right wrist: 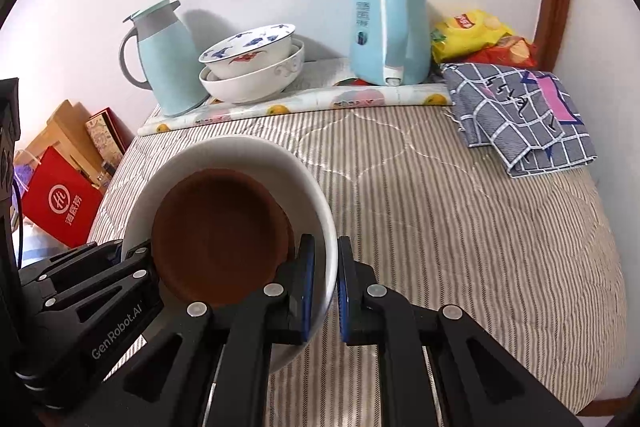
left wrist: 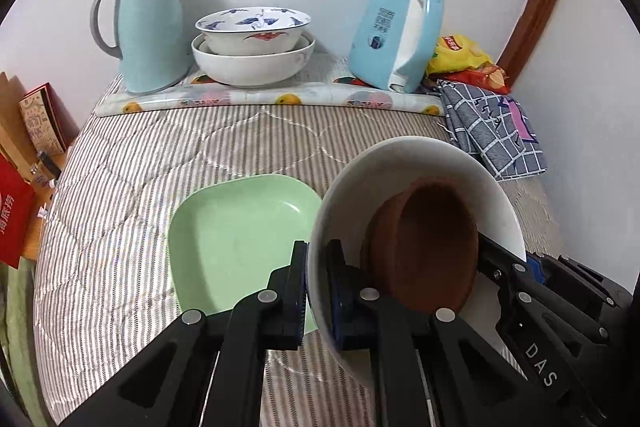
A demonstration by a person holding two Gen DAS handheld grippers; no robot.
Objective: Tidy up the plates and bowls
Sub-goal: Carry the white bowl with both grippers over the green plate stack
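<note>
A white bowl with a brown dish inside is held between both grippers above the striped quilt. My left gripper is shut on its left rim. My right gripper is shut on its right rim; the brown dish shows there too. A green square plate lies on the quilt just left of the bowl. A patterned bowl sits stacked in a larger white bowl at the back, also in the right wrist view.
A light blue jug stands left of the stacked bowls, a blue kettle to their right on a fruit-print mat. A checked cloth and snack bags lie back right. Red bags sit beyond the left edge.
</note>
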